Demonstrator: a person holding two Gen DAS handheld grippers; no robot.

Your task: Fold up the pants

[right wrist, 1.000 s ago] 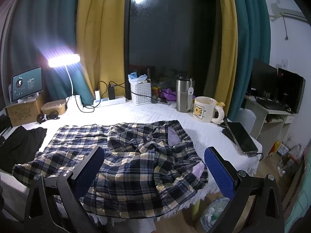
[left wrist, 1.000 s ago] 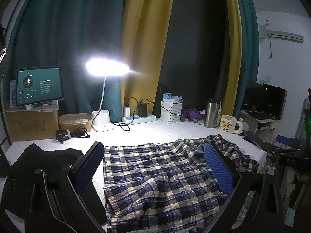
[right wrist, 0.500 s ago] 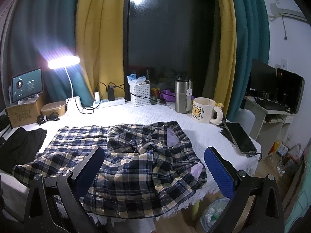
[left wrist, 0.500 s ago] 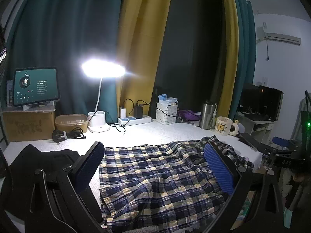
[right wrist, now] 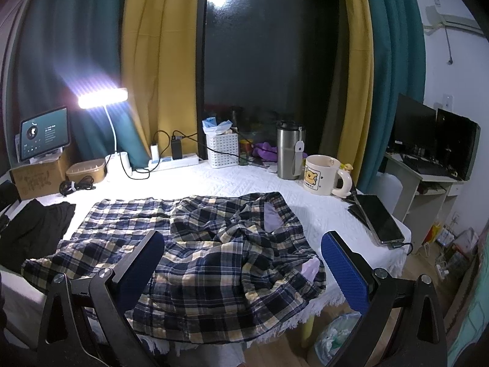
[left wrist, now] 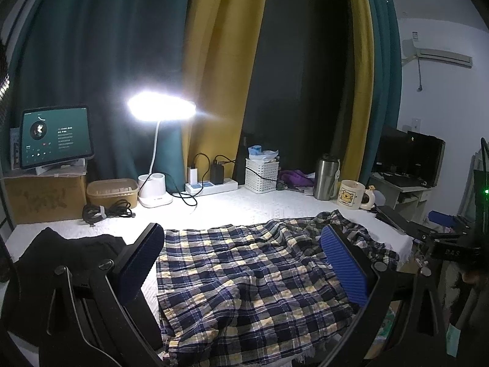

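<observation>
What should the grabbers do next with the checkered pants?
Probably lower the right hand-held gripper to pinch the rumpled end of the plaid pants. Both it and the left hand-held gripper hang open above the cloth, holding nothing, and the pants lie unfolded.

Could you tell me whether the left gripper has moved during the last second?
Yes: the left gripper has backed away; the white cartoon mug looks smaller.

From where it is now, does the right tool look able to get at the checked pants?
Probably yes. The right tool hangs open above the plaid pants, with nothing between them. The mug and the phone sit off to the side.
</observation>
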